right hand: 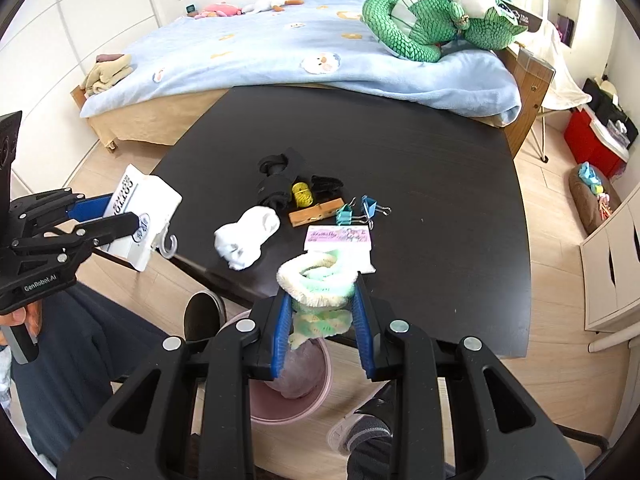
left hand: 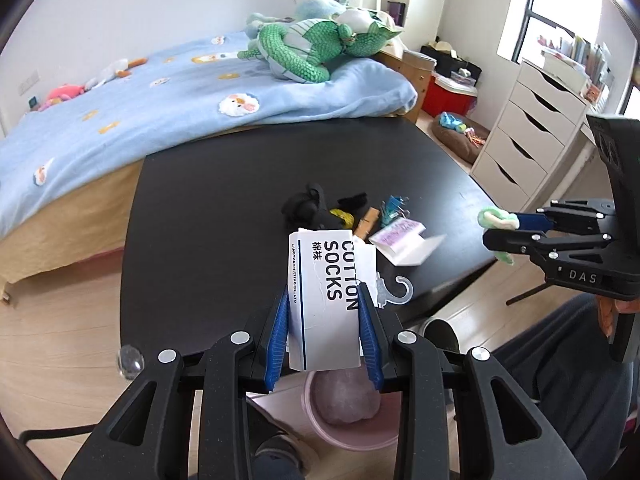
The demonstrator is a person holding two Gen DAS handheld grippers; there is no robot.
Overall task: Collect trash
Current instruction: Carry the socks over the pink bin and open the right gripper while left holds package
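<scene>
My left gripper [left hand: 324, 312] is shut on a white "COTTON SOCKS" card [left hand: 324, 296] with a clear plastic hook, held over the black table's [left hand: 208, 216] near edge; it also shows in the right wrist view [right hand: 140, 220]. My right gripper [right hand: 322, 308] is shut on a green and white fuzzy sock [right hand: 316, 276], also seen in the left wrist view [left hand: 498, 220]. A pink bin [right hand: 280, 396] with a liner stands on the floor below both grippers [left hand: 344, 412]. A white sock [right hand: 244, 236] lies on the table.
On the table lie a black sock bundle [right hand: 274, 184], a yellow thread spool [right hand: 302, 194], a wooden clothespin [right hand: 316, 212], blue binder clips [right hand: 360, 208] and a pink card [right hand: 340, 238]. A bed [right hand: 280, 52] stands behind, white drawers [left hand: 532, 120] to the right.
</scene>
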